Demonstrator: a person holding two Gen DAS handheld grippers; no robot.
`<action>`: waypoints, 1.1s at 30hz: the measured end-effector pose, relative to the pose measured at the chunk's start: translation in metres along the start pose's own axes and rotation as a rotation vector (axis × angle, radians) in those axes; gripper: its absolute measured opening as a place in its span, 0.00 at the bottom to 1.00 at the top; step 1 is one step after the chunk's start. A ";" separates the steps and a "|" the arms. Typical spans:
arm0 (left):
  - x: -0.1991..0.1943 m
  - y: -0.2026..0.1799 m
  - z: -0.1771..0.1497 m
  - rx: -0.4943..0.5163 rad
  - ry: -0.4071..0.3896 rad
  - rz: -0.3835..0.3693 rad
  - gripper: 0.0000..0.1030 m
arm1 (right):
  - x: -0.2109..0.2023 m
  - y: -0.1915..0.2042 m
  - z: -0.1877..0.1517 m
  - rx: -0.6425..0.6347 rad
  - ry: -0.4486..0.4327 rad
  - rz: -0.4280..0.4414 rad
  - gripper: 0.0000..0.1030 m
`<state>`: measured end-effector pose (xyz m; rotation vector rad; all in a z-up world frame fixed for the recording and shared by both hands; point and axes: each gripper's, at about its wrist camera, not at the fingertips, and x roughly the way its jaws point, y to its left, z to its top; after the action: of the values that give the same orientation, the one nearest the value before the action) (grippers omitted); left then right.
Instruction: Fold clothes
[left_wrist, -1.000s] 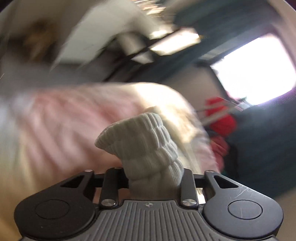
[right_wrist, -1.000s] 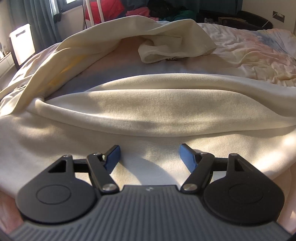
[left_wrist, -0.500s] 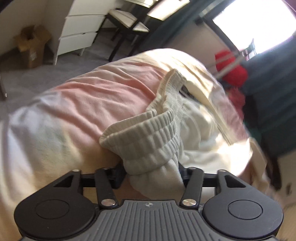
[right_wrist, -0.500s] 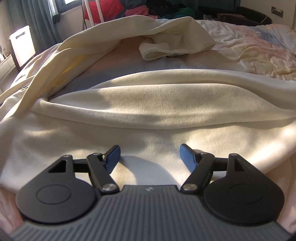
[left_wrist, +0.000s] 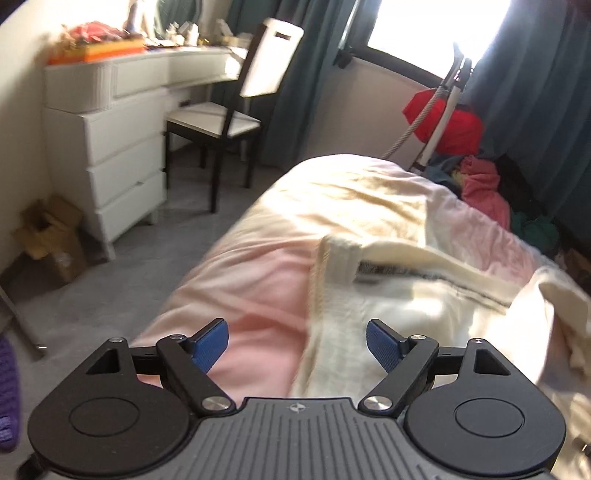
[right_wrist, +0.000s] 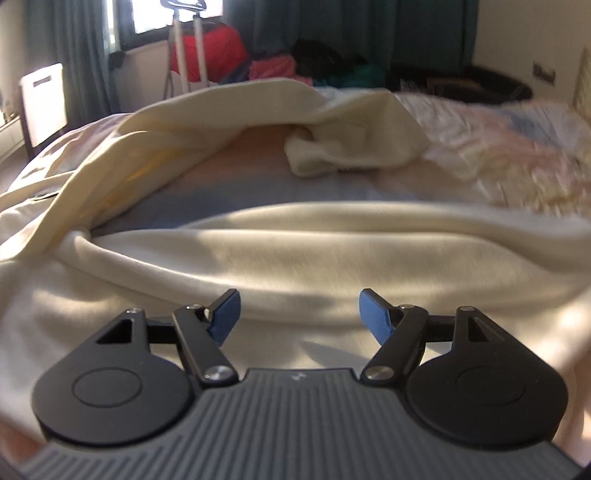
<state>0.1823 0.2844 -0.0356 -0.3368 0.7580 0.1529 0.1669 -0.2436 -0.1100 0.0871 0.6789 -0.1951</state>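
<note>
A cream sweatshirt (left_wrist: 399, 302) lies on the pink bed (left_wrist: 251, 280), its ribbed hem (left_wrist: 334, 258) running toward me. My left gripper (left_wrist: 295, 345) hovers just above that hem edge. Its jaws are opening and the blue pads (left_wrist: 208, 347) press on nothing; the cloth lies loose below them. In the right wrist view the same cream sweatshirt (right_wrist: 332, 258) spreads in broad folds, with a bunched sleeve (right_wrist: 332, 155) further back. My right gripper (right_wrist: 300, 317) stands open low over the near fold, with nothing between its fingers.
A white chest of drawers (left_wrist: 110, 155) and a chair (left_wrist: 229, 118) stand left of the bed, with a cardboard box (left_wrist: 48, 236) on the grey floor. Beyond the bed's far end are a red heap (left_wrist: 447, 125), more clothes (left_wrist: 480, 184) and dark curtains.
The left gripper let go of the ribbed cuff it held; the cloth now lies on the bed. Its jaws spread wide and its view rolled upright. The right gripper barely moved.
</note>
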 end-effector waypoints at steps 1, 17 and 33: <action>0.018 -0.004 0.008 -0.009 0.011 0.003 0.81 | 0.002 0.003 0.000 -0.016 -0.009 0.002 0.71; 0.147 -0.071 0.038 0.092 0.014 0.213 0.36 | 0.031 0.020 -0.001 -0.035 -0.073 -0.004 0.71; 0.149 -0.085 0.090 0.151 -0.116 0.422 0.32 | 0.021 0.022 0.002 -0.038 -0.104 0.008 0.71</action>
<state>0.3696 0.2386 -0.0575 -0.0202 0.7137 0.5062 0.1889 -0.2253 -0.1209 0.0430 0.5781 -0.1778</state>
